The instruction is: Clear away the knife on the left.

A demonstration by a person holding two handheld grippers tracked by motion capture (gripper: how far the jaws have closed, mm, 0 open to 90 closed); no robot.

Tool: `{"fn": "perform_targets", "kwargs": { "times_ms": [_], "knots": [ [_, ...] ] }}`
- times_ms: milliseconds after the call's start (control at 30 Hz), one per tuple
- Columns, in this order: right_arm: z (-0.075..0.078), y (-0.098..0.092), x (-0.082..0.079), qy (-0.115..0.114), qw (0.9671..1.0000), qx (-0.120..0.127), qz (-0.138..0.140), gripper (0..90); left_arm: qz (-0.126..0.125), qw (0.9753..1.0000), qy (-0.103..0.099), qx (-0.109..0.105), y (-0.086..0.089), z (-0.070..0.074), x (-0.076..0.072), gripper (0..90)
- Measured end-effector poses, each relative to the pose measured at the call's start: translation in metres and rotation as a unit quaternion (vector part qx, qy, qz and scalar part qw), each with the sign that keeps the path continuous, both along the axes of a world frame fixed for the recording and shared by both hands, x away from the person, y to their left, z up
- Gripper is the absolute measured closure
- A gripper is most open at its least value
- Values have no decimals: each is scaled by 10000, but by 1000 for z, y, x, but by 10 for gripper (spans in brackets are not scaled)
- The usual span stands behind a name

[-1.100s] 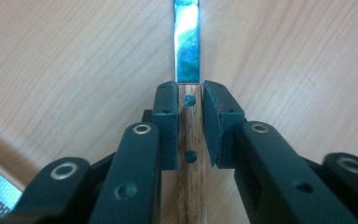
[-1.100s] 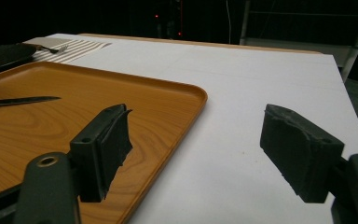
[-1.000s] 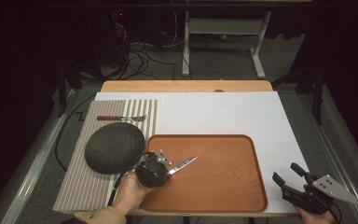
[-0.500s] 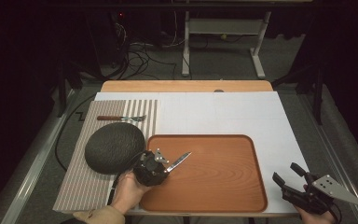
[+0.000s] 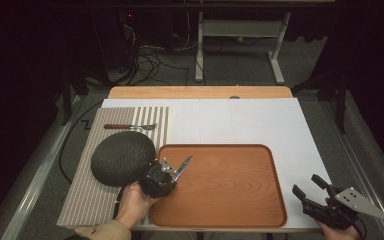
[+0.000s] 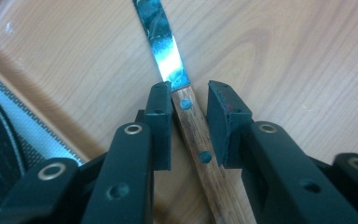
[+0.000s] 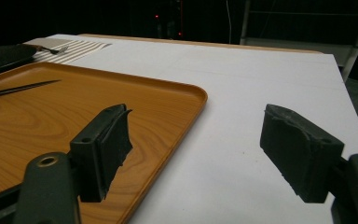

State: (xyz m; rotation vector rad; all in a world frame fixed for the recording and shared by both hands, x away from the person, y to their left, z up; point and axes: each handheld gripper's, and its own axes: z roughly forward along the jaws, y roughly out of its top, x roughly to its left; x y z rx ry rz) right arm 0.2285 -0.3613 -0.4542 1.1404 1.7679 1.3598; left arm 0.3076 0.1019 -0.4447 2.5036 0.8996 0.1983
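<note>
A knife (image 5: 182, 167) with a wooden handle (image 6: 193, 135) and a steel blade (image 6: 165, 51) sits in my left gripper (image 5: 167, 172), which is shut on the handle just behind the blade. It hangs over the near left corner of the wooden tray (image 5: 230, 185), blade pointing up and right. In the left gripper view both pads press the handle, with the tray (image 6: 284, 56) below. My right gripper (image 5: 306, 184) is open with nothing between its jaws, low over the white sheet off the tray's near right corner. The right gripper view shows the knife (image 7: 18, 88) far off over the tray (image 7: 158, 93).
A dark round plate (image 5: 120, 157) lies on a striped placemat (image 5: 85, 200) left of the tray, with a fork (image 5: 130, 126) behind it. A white sheet (image 5: 240, 120) covers the table's middle and right. Cables and a metal frame stand on the floor beyond.
My left gripper has drifted a little left with the knife, toward the tray's left rim and the plate. The right gripper has stayed where it was.
</note>
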Motion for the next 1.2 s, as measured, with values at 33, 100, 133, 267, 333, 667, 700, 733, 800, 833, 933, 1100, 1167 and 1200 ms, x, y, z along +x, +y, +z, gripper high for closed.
{"fn": "perform_targets", "kwargs": {
  "times_ms": [33, 100, 133, 267, 333, 667, 700, 733, 800, 833, 933, 1100, 1167, 1200],
  "knots": [
    [0, 0, 0, 0, 10000, 1, 2, 246, 13, 10000, -6, -8, 1, 0, 0, 671],
    [0, 0, 0, 5, 10000, -1, 3, 247, 52, 10000, -22, 1, 3, 0, 0, 662],
    [0, 0, 0, 5, 10000, -1, 3, 246, 67, 10000, -21, 2, 4, 0, 1, 660],
    [0, 0, 0, 4, 10000, 17, 3, 246, 117, 9999, -31, 31, 8, 0, 2, 652],
    [0, 0, 0, 3, 10000, 17, -2, 247, 144, 9999, -46, 42, 9, 0, 2, 650],
    [0, 0, 0, 9, 10000, 17, 0, 247, 230, 9994, -175, 197, 14, 0, 3, 651],
    [0, 0, 0, 13, 10000, 18, -1, 247, 250, 9993, -175, 202, 15, 1, 3, 651],
    [0, 0, 0, 12, 10000, 18, -2, 247, 265, 9993, -187, 204, 16, 1, 3, 651],
    [0, 0, 0, 11, 10000, 18, -2, 246, 295, 9991, -214, 233, 18, 1, 4, 651],
    [0, 0, 0, 10, 10000, 19, 1, 247, 319, 9989, -232, 237, 19, 1, 4, 651],
    [0, 0, 0, 16, 10000, 27, -1, 246, 357, 9988, -233, 237, 22, 2, 4, 651],
    [0, 0, 0, 17, 10000, 20, -2, 247, 397, 9986, -251, 240, 26, 2, 5, 650],
    [0, 0, 0, 15, 10000, 19, -2, 247, 410, 9985, -275, 243, 27, 2, 5, 650],
    [0, 0, 0, 16, 10000, 17, -1, 247, 415, 9985, -272, 243, 28, 2, 5, 650]
  ]
}}
